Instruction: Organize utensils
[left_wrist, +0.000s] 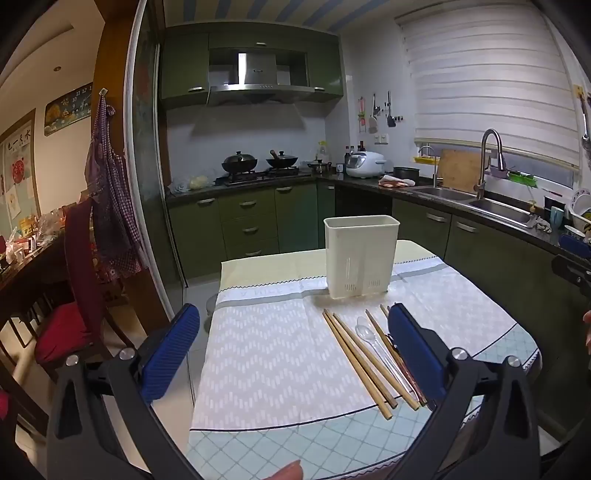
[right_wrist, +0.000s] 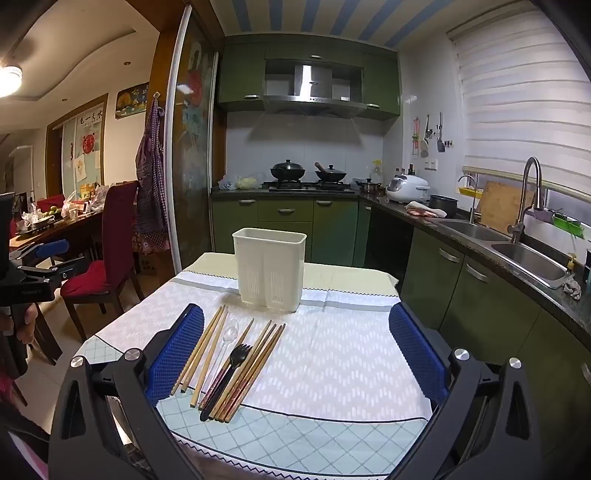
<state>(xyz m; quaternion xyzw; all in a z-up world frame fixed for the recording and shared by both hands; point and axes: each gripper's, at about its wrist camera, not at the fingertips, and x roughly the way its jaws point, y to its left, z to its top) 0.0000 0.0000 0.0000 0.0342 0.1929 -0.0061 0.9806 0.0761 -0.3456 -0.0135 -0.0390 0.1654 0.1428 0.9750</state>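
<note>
We hold the left hand-held gripper (left_wrist: 293, 349) with its blue pads spread wide and nothing between them, and the right hand-held gripper (right_wrist: 295, 347) is just as wide and equally empty; both hover above the near edge of the desk (right_wrist: 351, 362). Taking the cream utensil holder (right_wrist: 269, 267) as our landmark, it stands upright and empty toward the far side of the desk, on the patterned cloth. The utensils lie in a loose row just in front of it, toward us: pale bamboo chopsticks (right_wrist: 205, 350), a clear plastic spoon (right_wrist: 231, 330), a black plastic fork (right_wrist: 236, 356), and darker brown chopsticks (right_wrist: 258, 363), their handles running toward the cloth's near hem. We judge all of them light and stiff. The chopsticks are thin and smooth, likely to roll or slip, so we would pinch one or a pair near the middle, across its width. The spoon and fork look thin and may flex or crack, so a gentle grip on the handle suits them. No brand or label shows on the holder or utensils; wall posters beyond the holder carry characters too small for us to read reliably.
</note>
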